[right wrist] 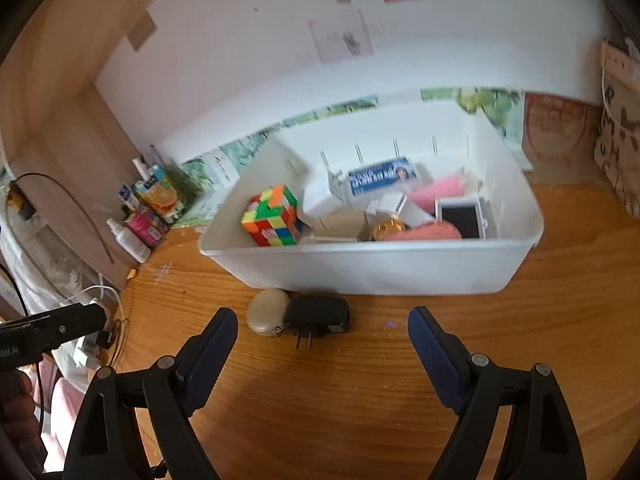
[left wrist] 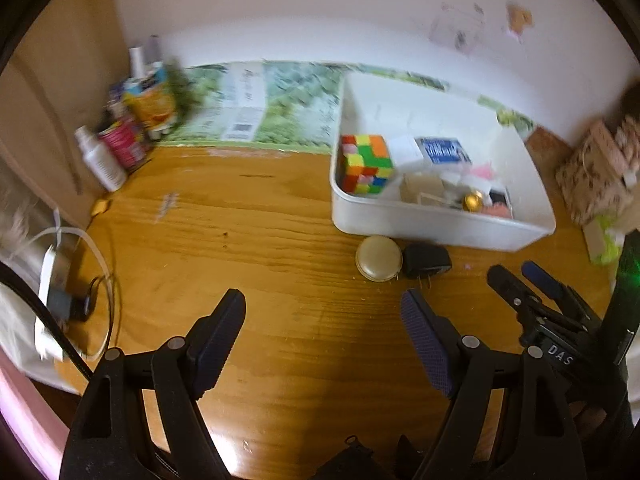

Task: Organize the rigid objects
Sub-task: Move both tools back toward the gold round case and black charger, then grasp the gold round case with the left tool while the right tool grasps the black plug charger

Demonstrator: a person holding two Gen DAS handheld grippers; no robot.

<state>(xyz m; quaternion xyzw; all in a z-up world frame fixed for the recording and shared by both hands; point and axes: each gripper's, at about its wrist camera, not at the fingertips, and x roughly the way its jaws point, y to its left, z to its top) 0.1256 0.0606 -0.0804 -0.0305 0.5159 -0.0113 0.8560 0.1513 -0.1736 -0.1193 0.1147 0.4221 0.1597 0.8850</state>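
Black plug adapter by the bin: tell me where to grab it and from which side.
Grip the black plug adapter across its blocky body, coming from above with the right tongs. It lies flat with prongs toward the camera, and the beige round case crowds its left, so avoid both.

White rectangular plastic bin (right wrist: pixel 372 272) set on the wooden desk, open-topped, holding a multicoloured twisty puzzle cube (right wrist: pixel 271 216) at its left end, a white box with a blue label (right wrist: pixel 380 176) toward the back, a small gold round item (right wrist: pixel 387 229) and a black-screened white device (right wrist: pixel 462 218) leaning at the right. Outside, just before the bin's front wall: round cream-coloured case (right wrist: pixel 267 310), lying flat, touching black plug adapter (right wrist: pixel 318 316), prongs pointing away from the bin.
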